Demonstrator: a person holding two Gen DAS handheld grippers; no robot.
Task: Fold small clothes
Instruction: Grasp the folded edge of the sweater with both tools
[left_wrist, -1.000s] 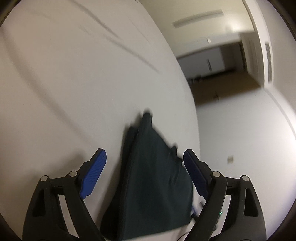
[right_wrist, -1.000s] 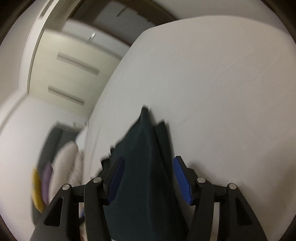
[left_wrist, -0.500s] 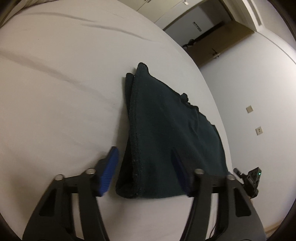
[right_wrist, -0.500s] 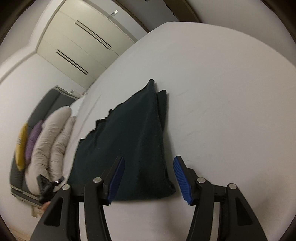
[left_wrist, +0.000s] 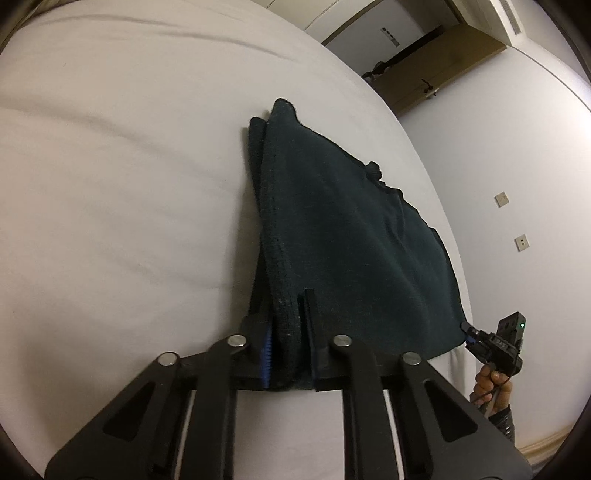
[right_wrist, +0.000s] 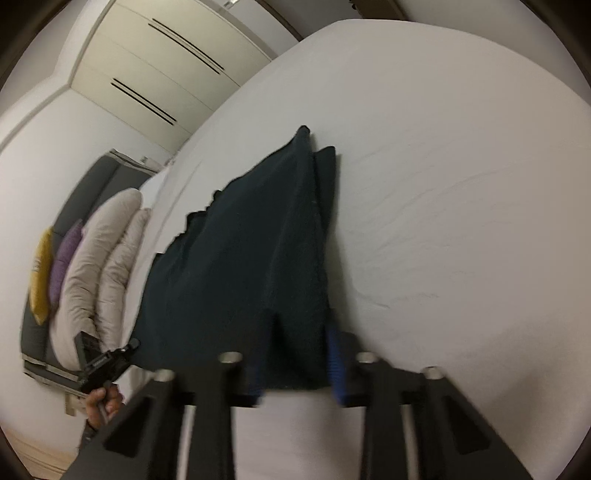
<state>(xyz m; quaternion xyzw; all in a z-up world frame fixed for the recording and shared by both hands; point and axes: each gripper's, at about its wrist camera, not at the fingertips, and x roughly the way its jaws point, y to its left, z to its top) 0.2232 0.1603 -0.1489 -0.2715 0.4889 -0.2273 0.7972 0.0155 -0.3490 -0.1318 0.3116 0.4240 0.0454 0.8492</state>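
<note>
Dark green cloth (left_wrist: 351, 229) lies folded on the white bed (left_wrist: 110, 184), near its edge. Left tongs (left_wrist: 290, 325) and right tongs (right_wrist: 299, 354) are closing, each pinching a near corner; bare sheet beyond the cloth.

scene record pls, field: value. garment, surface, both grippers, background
garment: dark green knit cloth, folded, flat on the bed
surface: white bed sheet, lightly creased
left gripper: jaws closing on one near corner of the cloth, fabric between the pads
right gripper: jaws closing on the other near corner, fabric between the pads
background: pillows beside the bed in the right wrist view; wooden door in the left wrist view
</note>
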